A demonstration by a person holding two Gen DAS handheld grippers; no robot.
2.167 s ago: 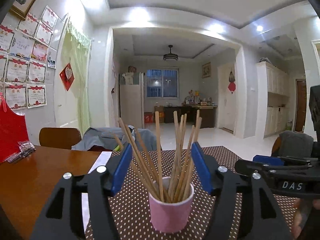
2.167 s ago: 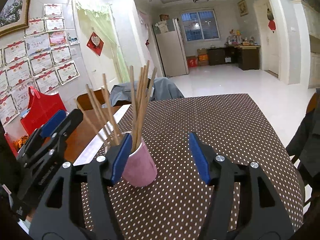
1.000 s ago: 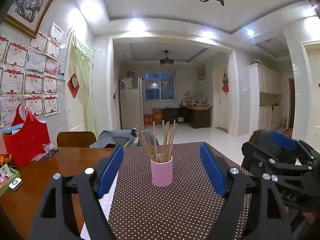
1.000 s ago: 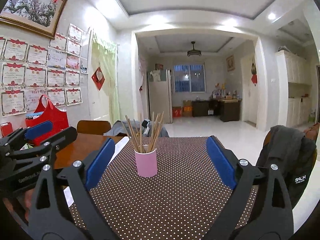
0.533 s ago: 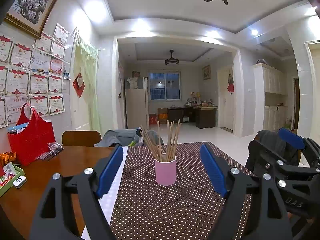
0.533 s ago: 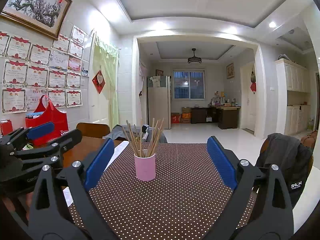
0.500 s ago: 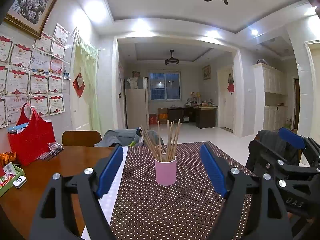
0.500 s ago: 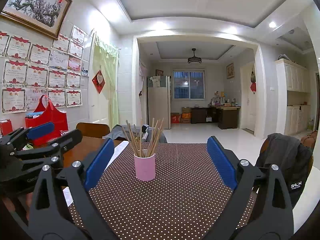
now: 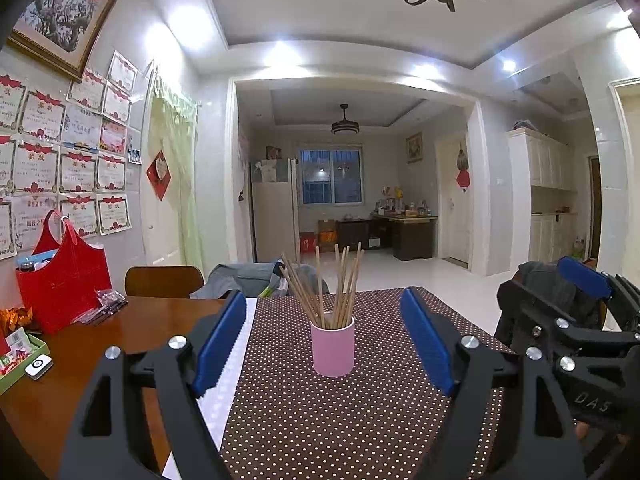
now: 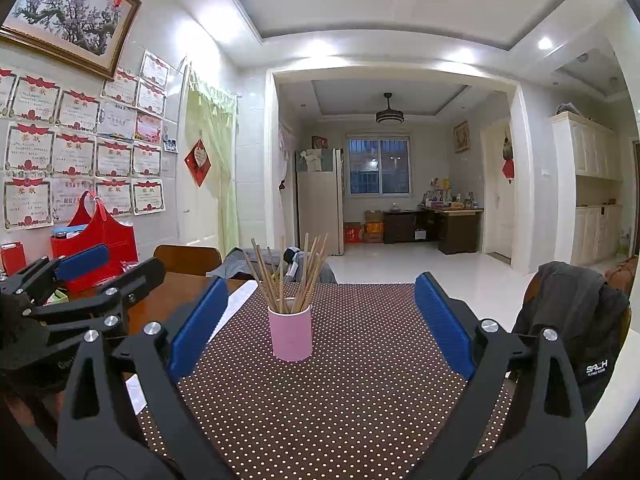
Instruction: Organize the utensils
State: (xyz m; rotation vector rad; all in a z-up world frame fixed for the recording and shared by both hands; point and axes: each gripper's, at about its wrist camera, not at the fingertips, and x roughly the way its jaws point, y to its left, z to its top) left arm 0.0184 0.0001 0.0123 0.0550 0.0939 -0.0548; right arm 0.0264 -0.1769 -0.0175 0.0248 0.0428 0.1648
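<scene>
A pink cup (image 9: pixel 333 346) stands upright on the brown dotted tablecloth (image 9: pixel 344 420), holding several wooden chopsticks (image 9: pixel 328 284) that fan out of its top. It also shows in the right wrist view (image 10: pixel 290 334) with its chopsticks (image 10: pixel 290 270). My left gripper (image 9: pixel 326 340) is open and empty, drawn back from the cup, which sits between its blue pads. My right gripper (image 10: pixel 320 320) is open and empty, also back from the cup. Each gripper appears at the edge of the other's view.
A red bag (image 9: pixel 64 284) and small packets (image 9: pixel 24 350) sit on the bare wood at the left. A wooden chair (image 9: pixel 164 282) stands behind the table. A chair with a dark jacket (image 10: pixel 576 312) stands at the right. A white strip (image 9: pixel 228 372) edges the cloth.
Both grippers have pulled back from the cup, which was close between the fingers 2.2 s ago and now stands farther off. In the last half second little has moved.
</scene>
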